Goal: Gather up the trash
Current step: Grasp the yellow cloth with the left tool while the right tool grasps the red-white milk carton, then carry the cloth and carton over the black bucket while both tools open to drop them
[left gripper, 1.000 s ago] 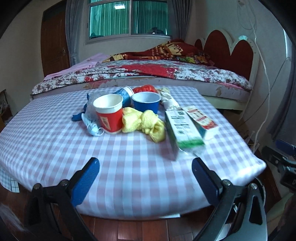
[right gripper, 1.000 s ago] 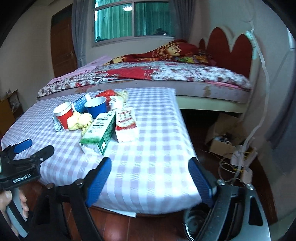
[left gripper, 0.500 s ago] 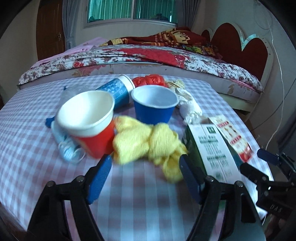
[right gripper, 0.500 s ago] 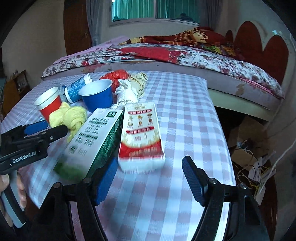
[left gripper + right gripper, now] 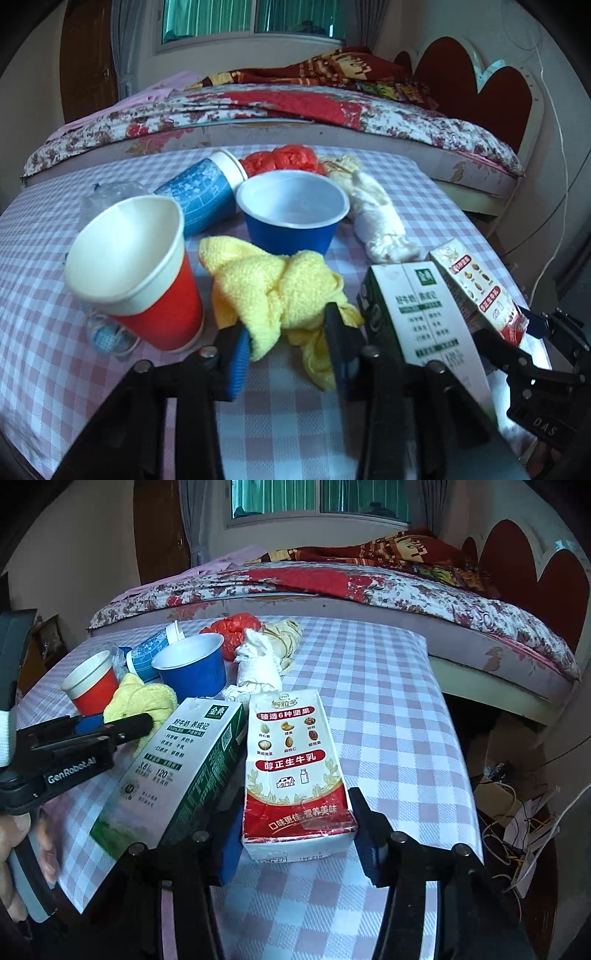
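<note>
Trash lies on a checked table (image 5: 55,387). A yellow cloth (image 5: 277,291) sits between the fingers of my left gripper (image 5: 291,350), which closes on its near end. Around it stand a red paper cup (image 5: 147,280), a blue cup (image 5: 291,214), a tipped blue patterned cup (image 5: 199,195), a red bag (image 5: 284,162) and white wrapped tissue (image 5: 380,221). My right gripper (image 5: 299,842) straddles the near end of a red-and-white milk carton (image 5: 295,771), pads close to its sides. A green milk carton (image 5: 181,775) lies beside it.
A bed with a floral cover (image 5: 295,107) stands behind the table. A face mask (image 5: 107,339) lies under the red cup. Cables and boxes (image 5: 517,812) lie on the floor right of the table. The table's right edge (image 5: 458,738) is near the cartons.
Both grippers moved forward onto the table. The left jaws narrowed around the yellow cloth. The right jaws narrowed around the red-and-white carton.
</note>
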The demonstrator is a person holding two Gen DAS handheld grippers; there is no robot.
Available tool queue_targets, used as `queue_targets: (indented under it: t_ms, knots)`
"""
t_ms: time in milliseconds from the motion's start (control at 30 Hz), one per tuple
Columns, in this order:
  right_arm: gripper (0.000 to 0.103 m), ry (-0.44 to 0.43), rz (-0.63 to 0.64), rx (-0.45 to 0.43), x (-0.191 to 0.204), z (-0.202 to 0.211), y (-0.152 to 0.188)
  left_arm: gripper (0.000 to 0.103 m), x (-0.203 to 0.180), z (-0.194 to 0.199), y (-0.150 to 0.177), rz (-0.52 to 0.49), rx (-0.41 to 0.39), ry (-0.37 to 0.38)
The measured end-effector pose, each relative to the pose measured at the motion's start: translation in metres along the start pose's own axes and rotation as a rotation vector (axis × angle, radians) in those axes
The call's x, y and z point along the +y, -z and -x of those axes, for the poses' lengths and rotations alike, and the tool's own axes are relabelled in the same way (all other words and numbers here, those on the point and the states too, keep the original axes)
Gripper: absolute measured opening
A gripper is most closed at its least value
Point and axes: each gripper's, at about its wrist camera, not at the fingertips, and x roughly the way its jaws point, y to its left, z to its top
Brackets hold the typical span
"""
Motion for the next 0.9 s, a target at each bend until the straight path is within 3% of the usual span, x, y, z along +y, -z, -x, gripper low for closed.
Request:
queue_targets:
  t_ms: [400, 700, 900]
  knots:
    - [0.053, 0.028, -0.042, -0.096, -0.009, 0.066, 0.015, 0.033, 0.002, 0.062, 0.008, -0.010, -0.119, -0.003]
    - [0.053, 0.075, -0.094, -0.139, -0.027, 0.116, 0.038, 0.032, -0.017, 0.100, 0.016, -0.057, -0.174, 0.048]
    - [0.053, 0.126, -0.131, -0.153, -0.048, 0.150, 0.063, 0.031, -0.047, 0.121, 0.030, -0.093, -0.195, 0.129]
